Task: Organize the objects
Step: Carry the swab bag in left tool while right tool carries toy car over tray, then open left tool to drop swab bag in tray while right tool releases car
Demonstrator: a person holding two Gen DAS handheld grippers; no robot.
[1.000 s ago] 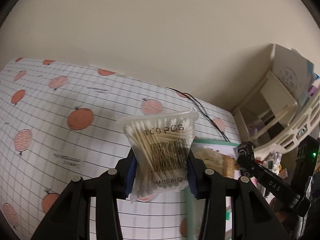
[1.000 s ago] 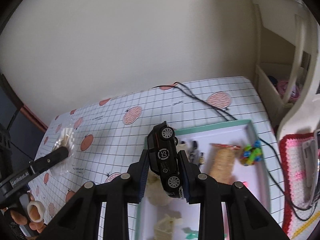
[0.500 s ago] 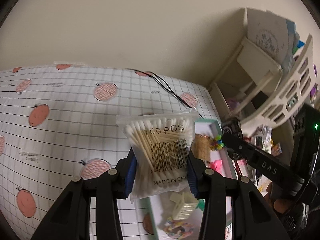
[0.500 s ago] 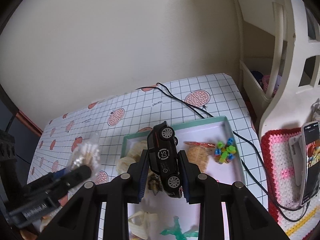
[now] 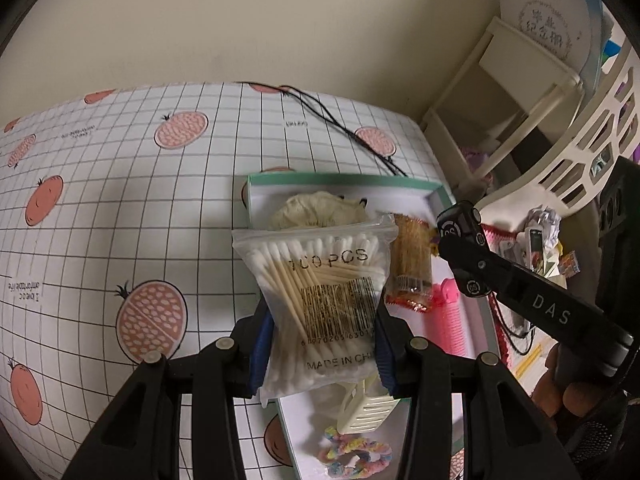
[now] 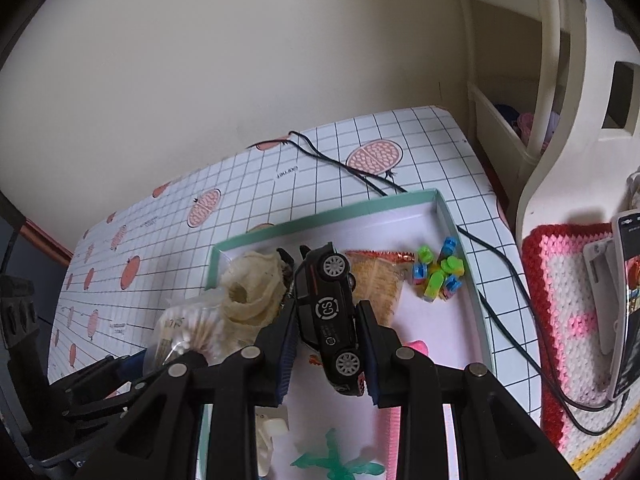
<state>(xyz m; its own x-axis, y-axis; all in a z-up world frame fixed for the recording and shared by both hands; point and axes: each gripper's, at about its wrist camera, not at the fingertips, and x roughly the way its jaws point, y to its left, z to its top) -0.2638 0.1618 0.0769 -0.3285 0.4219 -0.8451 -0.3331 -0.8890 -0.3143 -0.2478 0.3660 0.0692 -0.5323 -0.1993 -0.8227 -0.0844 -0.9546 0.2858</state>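
left wrist view: the left gripper (image 5: pixel 320 344), clamping a cotton swab bag (image 5: pixel 320 300), has moved from bare table to over the tray (image 5: pixel 340 182). right gripper (image 6: pixel 326 344) grips a toy car (image 6: pixel 330 316) there; both look ready to drop.

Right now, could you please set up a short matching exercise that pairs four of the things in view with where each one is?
Things:
1. bag of cotton swabs
2. black toy car
3. colourful building blocks
4. pastel scrunchie

Places:
A. lying in the tray near its far right corner
B. clamped in the left gripper
C. lying in the tray at its near end, below a cream hair claw
D. clamped in the right gripper

Pairs: 1-B, 2-D, 3-A, 4-C
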